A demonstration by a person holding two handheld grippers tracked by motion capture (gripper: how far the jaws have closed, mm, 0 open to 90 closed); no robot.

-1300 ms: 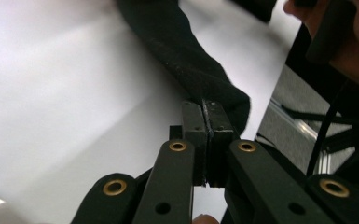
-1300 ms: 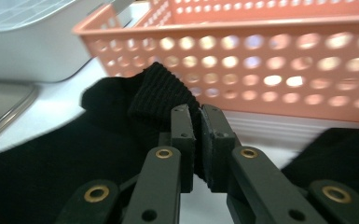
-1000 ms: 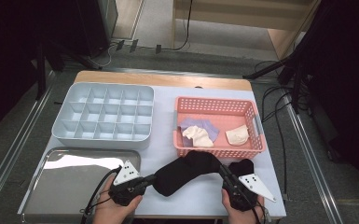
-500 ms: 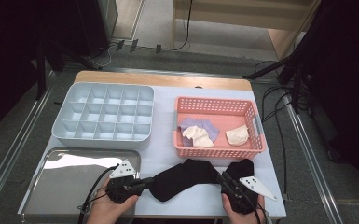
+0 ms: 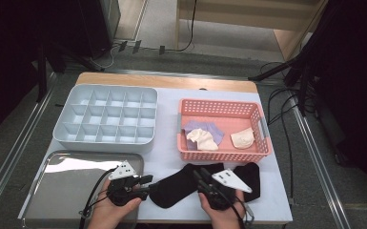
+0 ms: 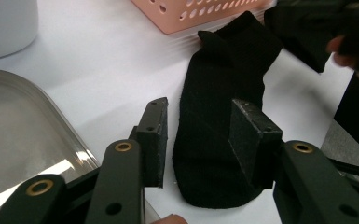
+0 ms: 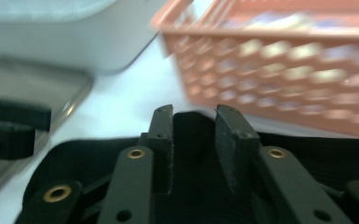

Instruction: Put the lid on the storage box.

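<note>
A black sock (image 5: 176, 187) lies flat on the white table near the front edge. In the left gripper view the black sock (image 6: 217, 88) stretches away from me. My left gripper (image 5: 145, 183) sits at the sock's left end. Its jaws have just been opening and the left gripper (image 6: 198, 135) stands open, pads clear of the cloth. My right gripper (image 5: 196, 173) rests over the sock's right part. The right gripper (image 7: 193, 122) is also open after just opening, with the black sock (image 7: 88, 158) beneath it. A second black sock (image 5: 249, 177) lies to the right.
A pink basket (image 5: 221, 155) holding a purple and two cream socks stands just behind. A grey divided tray (image 5: 105, 138) is at the back left, with a metal tray (image 5: 62, 191) in front of it. The table's front edge is close to both hands.
Both grippers have let go of the black sock, which was bunched up between them and now lies spread on the table. The right hand has shifted left.
</note>
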